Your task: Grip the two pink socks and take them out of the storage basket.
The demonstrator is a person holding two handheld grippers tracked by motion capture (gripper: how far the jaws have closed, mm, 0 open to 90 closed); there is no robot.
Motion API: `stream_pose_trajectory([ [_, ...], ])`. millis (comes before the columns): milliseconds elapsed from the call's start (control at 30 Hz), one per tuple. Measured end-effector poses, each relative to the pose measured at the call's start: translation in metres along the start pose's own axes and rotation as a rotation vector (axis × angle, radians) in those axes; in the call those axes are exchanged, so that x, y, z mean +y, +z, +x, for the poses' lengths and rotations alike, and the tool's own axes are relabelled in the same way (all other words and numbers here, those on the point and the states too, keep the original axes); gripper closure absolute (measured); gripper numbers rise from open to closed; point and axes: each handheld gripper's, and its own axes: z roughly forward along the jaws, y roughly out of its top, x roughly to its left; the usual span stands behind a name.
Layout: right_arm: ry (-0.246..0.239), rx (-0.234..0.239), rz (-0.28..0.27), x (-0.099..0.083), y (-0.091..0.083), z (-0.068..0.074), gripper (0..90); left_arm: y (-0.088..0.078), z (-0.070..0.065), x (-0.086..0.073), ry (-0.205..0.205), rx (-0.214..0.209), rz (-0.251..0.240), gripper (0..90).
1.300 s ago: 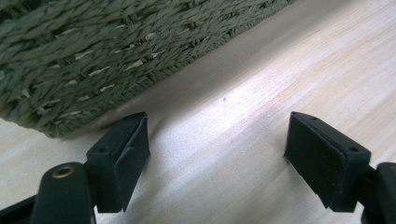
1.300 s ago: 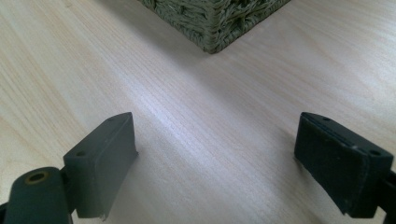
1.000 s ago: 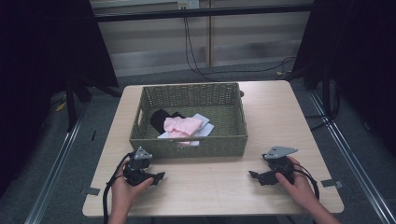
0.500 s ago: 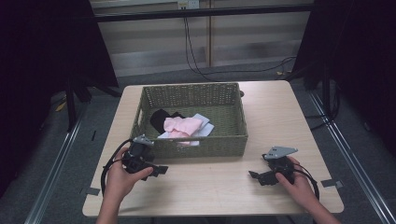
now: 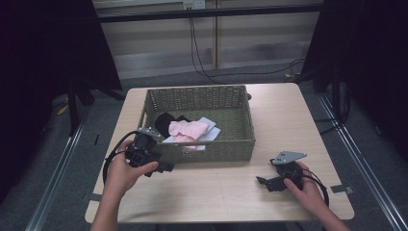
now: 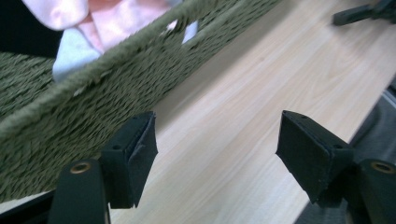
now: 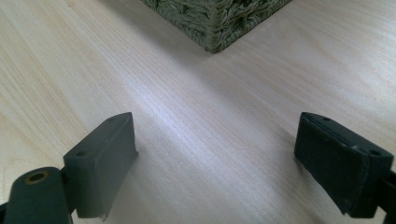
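Note:
A green woven basket (image 5: 243,120) stands in the middle of the wooden table (image 5: 298,120). Inside lie a pink cloth (image 5: 186,129), a white cloth (image 5: 211,131) and a black cloth (image 5: 166,122). My left gripper (image 5: 166,167) is raised just off the basket's front left corner, open and empty; its view shows the basket wall (image 6: 70,112) close on the left and the pink cloth (image 6: 112,23) above the rim. My right gripper (image 5: 262,182) rests low on the table at the front right, open and empty, with the basket's corner (image 7: 219,18) ahead.
Bare tabletop runs along the front between the two grippers and to the right of the basket. Cables (image 5: 202,53) trail on the floor behind the table. Dark curtains hang on both sides.
My left gripper has lifted from the table's front left and moved up toward the basket's front left corner. The right gripper has stayed put.

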Motion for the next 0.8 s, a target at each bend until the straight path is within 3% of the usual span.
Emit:
stream_pose_trajectory([
  [333,0.000,0.000,0.000,0.000,0.000,0.000,12.4,-0.012,0.001,0.016,0.004,-0.009,0.014,28.2],
  [567,0.001,-0.001,0.000,0.000,0.000,0.000,12.3,-0.020,0.002,0.035,0.015,-0.017,0.026,28.5],
  [800,0.001,-0.001,0.000,0.000,0.000,0.000,12.3,-0.023,0.005,0.050,-0.004,-0.025,0.027,28.4],
])
